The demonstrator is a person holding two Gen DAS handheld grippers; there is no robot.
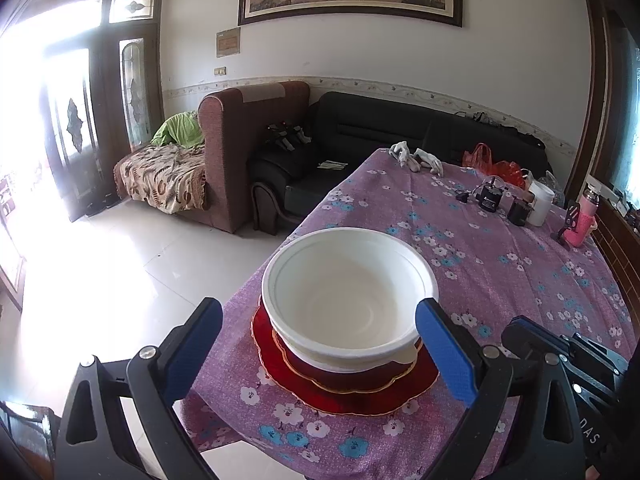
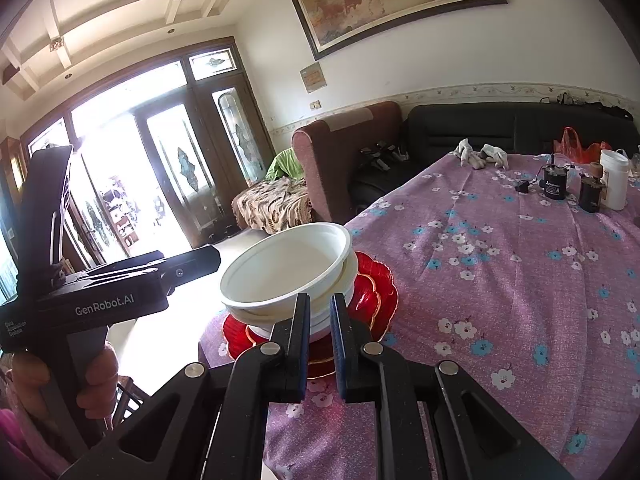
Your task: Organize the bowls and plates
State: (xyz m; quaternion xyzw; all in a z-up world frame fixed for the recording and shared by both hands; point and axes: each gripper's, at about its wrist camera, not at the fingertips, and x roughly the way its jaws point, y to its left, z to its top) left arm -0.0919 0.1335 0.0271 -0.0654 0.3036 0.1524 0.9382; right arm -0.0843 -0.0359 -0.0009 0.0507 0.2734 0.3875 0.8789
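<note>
Straddling the white bowls (image 1: 348, 300) without touching them, the left tool (image 1: 320, 344) stood spread wide in the lower part of its frame, 1 blue pad on each side of the stack. That stack sat nested on 2 red plates (image 1: 344, 384) near the table (image 1: 500, 264) corner, centre frame. The right tool (image 2: 320, 344), pressed together on nothing, pointed at the stack's near side from just beside it. Both looked equally near. A floral purple cloth covered the table; sofas and a bright glass door lay beyond.
</note>
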